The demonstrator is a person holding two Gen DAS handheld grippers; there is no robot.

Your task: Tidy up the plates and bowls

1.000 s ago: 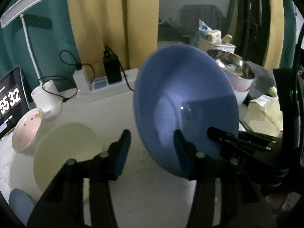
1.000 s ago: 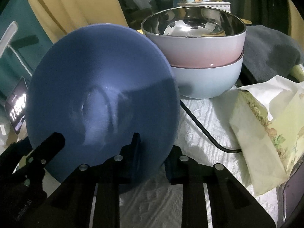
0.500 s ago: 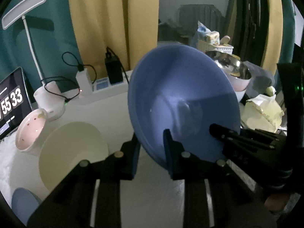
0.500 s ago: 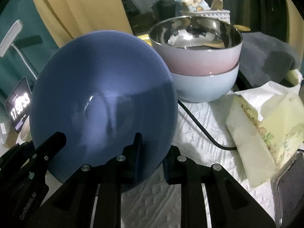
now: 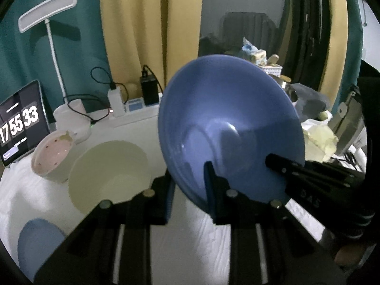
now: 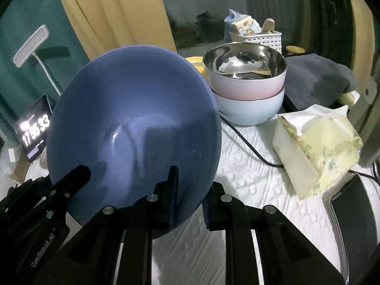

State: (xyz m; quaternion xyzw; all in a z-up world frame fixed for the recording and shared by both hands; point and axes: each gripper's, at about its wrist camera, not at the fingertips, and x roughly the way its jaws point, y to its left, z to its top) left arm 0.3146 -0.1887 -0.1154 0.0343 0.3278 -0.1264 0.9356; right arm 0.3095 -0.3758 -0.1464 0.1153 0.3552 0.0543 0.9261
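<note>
1. The white-covered table [image 5: 194, 249] carries everything here: a cream bowl [image 5: 109, 173] low on the left in the left wrist view, a speckled pink bowl [image 5: 53, 156] touching its far-left side, and a paler blue dish [image 5: 38, 244] at the bottom-left edge. On the other side, the right wrist view shows a steel-lined pink bowl [image 6: 244, 71] nested in a pale blue bowl [image 6: 249, 109].

2. The big blue plate [image 5: 228, 128] is off the table, tipped steeply up on edge, hollow face toward both cameras. Its lower rim is the part caught; the rest rears up and away from the fingers.

3. Which way next? Judging by the layout, the cream bowl sits down and left of the plate, nearer the left hand; the nested pair lies right and beyond, nearer the right hand. The plate must be brought back towards level before it is set down on either side.

4. The left gripper [image 5: 187, 190] has closed down over the last second and now pinches the plate's lower-left rim, one finger in front, one behind, at a narrow gap.

5. The right gripper [image 6: 190, 190] clamps the lower-right rim the same way, narrow, with rim between the pads. Each gripper shows in the other's view, so this is a two-handed hold.
</note>
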